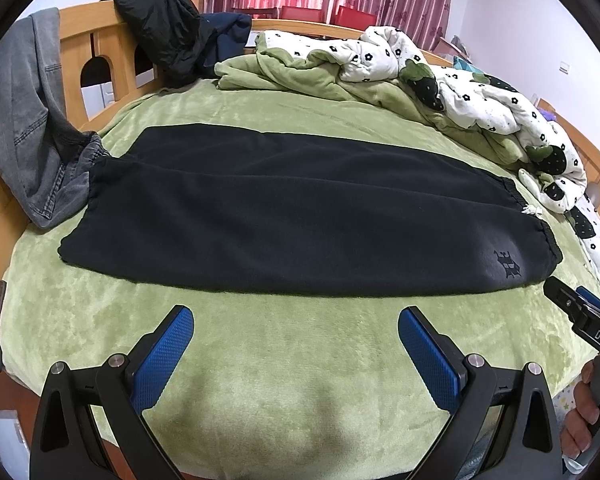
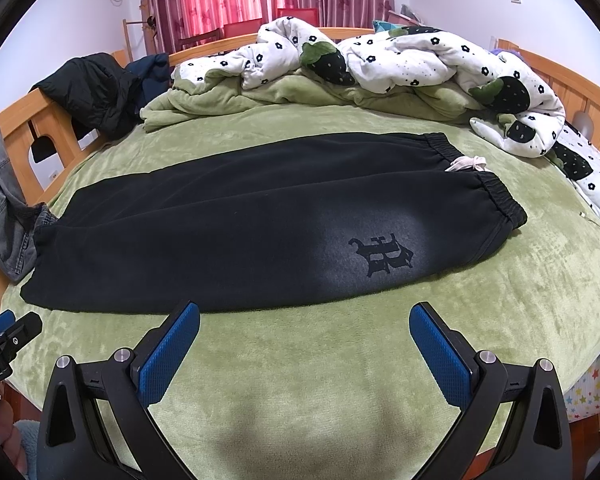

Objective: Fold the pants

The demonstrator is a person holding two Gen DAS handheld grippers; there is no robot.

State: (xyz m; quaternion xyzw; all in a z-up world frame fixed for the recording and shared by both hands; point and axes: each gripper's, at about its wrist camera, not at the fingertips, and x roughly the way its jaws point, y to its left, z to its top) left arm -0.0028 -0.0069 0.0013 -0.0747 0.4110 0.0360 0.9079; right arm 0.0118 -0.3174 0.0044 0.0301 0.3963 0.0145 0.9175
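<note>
Black sweatpants (image 1: pixel 284 216) lie flat across the green bed, one leg over the other, waistband to the right, cuffs to the left. A dark logo (image 2: pixel 380 258) is printed near the waistband (image 2: pixel 496 196), with a white drawstring (image 2: pixel 466 164) showing. They also show in the right wrist view (image 2: pixel 228 224). My left gripper (image 1: pixel 296 320) is open and empty, hovering just short of the pants' near edge. My right gripper (image 2: pixel 304 320) is open and empty, near the edge below the logo; it also shows at the right of the left wrist view (image 1: pixel 568 298).
A rumpled white floral quilt (image 2: pixel 420 60) and green blanket (image 1: pixel 300 76) lie at the back of the bed. Grey jeans (image 1: pixel 24 120) and a black jacket (image 1: pixel 164 32) hang over the wooden footboard (image 1: pixel 76 44) on the left. The green bed cover (image 1: pixel 300 360) lies under both grippers.
</note>
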